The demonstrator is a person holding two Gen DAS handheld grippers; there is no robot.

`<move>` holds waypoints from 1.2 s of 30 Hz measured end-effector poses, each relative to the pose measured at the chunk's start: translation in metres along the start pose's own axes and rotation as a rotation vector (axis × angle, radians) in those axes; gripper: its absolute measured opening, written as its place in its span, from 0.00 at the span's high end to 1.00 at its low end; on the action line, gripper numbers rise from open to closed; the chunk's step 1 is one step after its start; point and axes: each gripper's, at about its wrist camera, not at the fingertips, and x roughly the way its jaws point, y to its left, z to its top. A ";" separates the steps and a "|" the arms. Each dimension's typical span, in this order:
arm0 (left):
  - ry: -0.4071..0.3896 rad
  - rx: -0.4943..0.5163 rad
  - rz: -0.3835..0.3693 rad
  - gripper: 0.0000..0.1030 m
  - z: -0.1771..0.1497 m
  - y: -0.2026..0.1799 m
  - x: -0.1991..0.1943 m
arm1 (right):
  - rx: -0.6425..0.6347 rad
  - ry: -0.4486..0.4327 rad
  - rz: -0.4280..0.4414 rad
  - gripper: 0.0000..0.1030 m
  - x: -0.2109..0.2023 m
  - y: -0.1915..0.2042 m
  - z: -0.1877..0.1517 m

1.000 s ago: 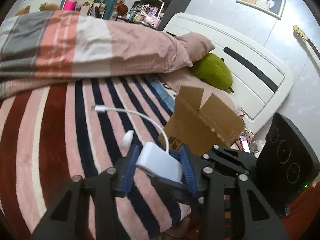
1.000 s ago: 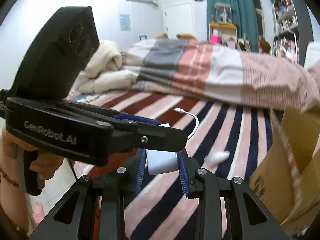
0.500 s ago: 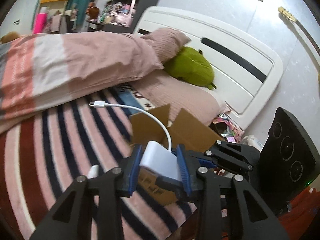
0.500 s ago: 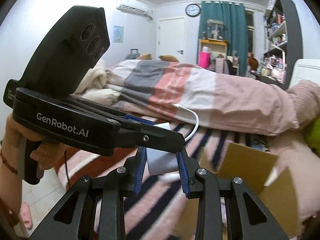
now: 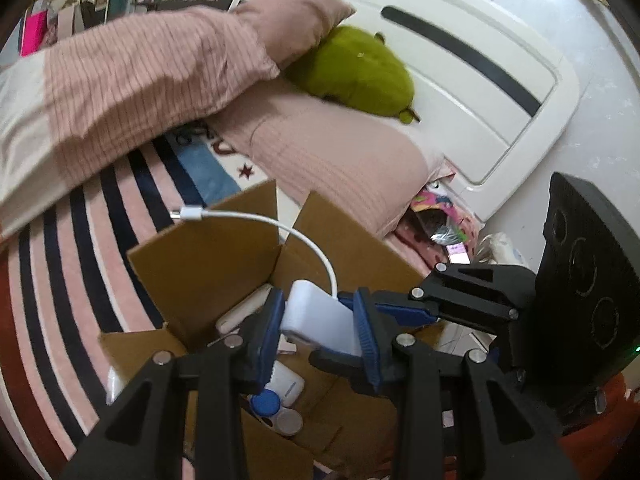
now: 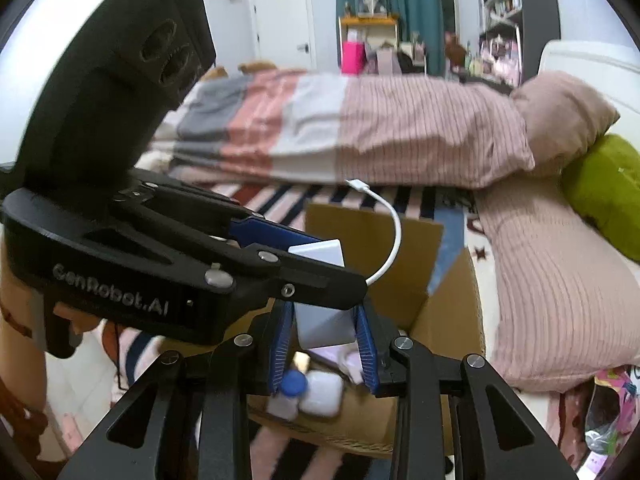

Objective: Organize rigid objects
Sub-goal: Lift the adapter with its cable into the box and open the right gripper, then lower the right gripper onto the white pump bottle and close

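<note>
Both grippers are shut on one white adapter block (image 5: 320, 320) with a short white cable (image 5: 280, 226); it also shows in the right wrist view (image 6: 324, 326). My left gripper (image 5: 320, 328) and right gripper (image 6: 324, 344) hold it from crossing sides, above an open cardboard box (image 5: 208, 256) on the striped bed. The box (image 6: 444, 320) holds several small white items, among them a white case (image 6: 322, 394) and a blue-capped item (image 5: 266, 402). The cable end (image 6: 358, 185) sticks up free.
A pink striped duvet (image 5: 132, 80) and pink pillow (image 5: 336, 160) lie behind the box. A green plush (image 5: 360, 72) rests against the white headboard (image 5: 480, 80). Colourful clutter (image 5: 436, 224) sits beside the bed. Shelves and a curtain (image 6: 400, 8) stand far back.
Both grippers carried the adapter from over the striped bedspread toward the headboard. It now hangs over the open box, whose inside has come into view.
</note>
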 end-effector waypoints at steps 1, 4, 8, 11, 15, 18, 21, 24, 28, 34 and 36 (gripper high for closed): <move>0.012 -0.006 0.001 0.69 0.001 0.002 0.004 | 0.006 0.020 0.003 0.75 0.003 -0.003 -0.001; 0.038 -0.017 0.003 0.69 0.001 0.004 0.014 | 0.005 0.098 -0.002 0.75 0.015 -0.008 0.000; 0.059 -0.020 0.021 0.66 0.000 0.003 0.018 | -0.002 0.164 -0.021 0.75 0.026 -0.011 0.002; 0.048 -0.018 0.041 0.49 -0.001 0.003 0.013 | 0.001 0.195 -0.033 0.63 0.030 -0.012 0.003; 0.021 -0.012 0.071 0.37 -0.005 0.004 -0.001 | -0.010 0.191 -0.050 0.54 0.027 -0.010 0.003; -0.009 -0.011 0.107 0.36 -0.011 0.008 -0.017 | -0.017 0.188 -0.047 0.54 0.027 -0.007 0.006; -0.036 -0.019 0.127 0.35 -0.018 0.017 -0.034 | -0.036 0.182 -0.049 0.53 0.026 0.002 0.010; -0.068 -0.040 0.165 0.35 -0.029 0.032 -0.055 | -0.056 0.175 -0.030 0.53 0.028 0.016 0.016; -0.117 -0.093 0.227 0.34 -0.050 0.062 -0.086 | -0.099 0.159 0.008 0.53 0.036 0.043 0.026; -0.174 -0.173 0.323 0.34 -0.089 0.104 -0.121 | -0.144 0.119 0.134 0.53 0.055 0.098 0.038; -0.185 -0.203 0.352 0.34 -0.106 0.121 -0.129 | -0.160 0.126 0.176 0.53 0.066 0.116 0.038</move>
